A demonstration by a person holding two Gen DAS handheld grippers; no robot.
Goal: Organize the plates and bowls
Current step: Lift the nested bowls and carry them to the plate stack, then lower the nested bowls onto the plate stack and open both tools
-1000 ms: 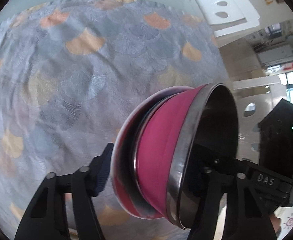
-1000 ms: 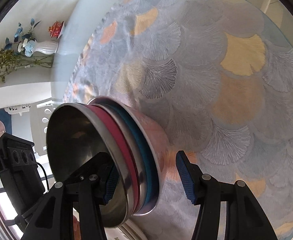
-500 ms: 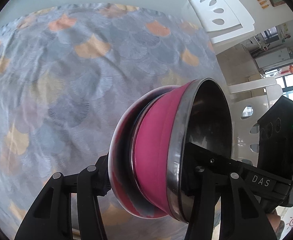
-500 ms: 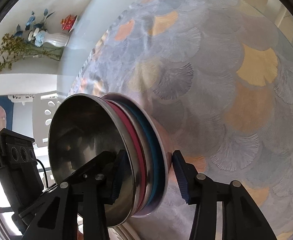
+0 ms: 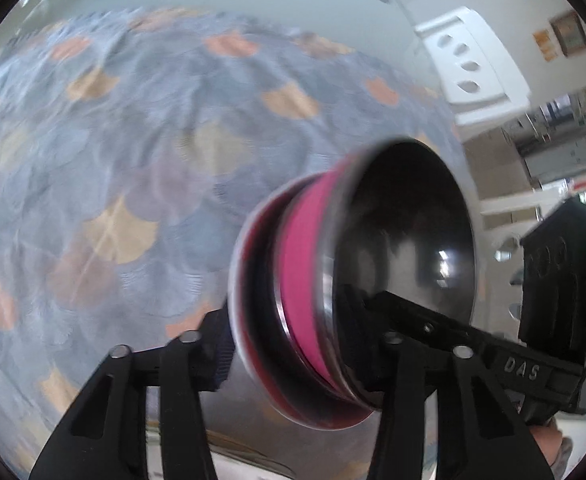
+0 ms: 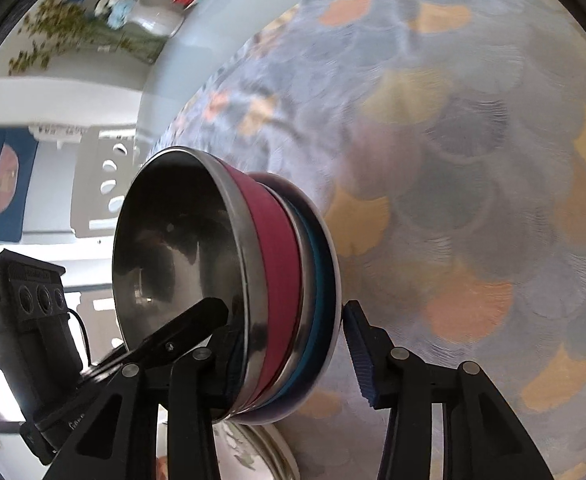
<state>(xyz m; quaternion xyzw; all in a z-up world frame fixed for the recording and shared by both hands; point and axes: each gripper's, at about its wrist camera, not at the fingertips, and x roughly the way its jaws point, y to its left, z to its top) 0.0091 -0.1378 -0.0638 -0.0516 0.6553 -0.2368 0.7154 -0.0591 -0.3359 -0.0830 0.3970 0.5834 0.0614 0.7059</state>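
My left gripper (image 5: 293, 344) and right gripper (image 6: 289, 344) have just been closing and now clamp the nested stack (image 6: 253, 280) from opposite sides, held above the cloth (image 6: 453, 160). Stacking looks done; setting it down remains.

Two grippers: left gripper (image 5: 299, 344), right gripper (image 6: 289, 340). One nested stack of dishes (image 6: 253, 292): one steel-lined pink bowl (image 6: 277, 264) on top, one teal-rimmed dish (image 6: 319, 312) beneath, one pale plate (image 6: 335, 280) at the bottom; more layers cannot be told. One patterned cloth (image 6: 473, 160) over the tabletop. One white vase (image 6: 153, 20) of flowers beyond the stack. One white chair (image 5: 477, 68).
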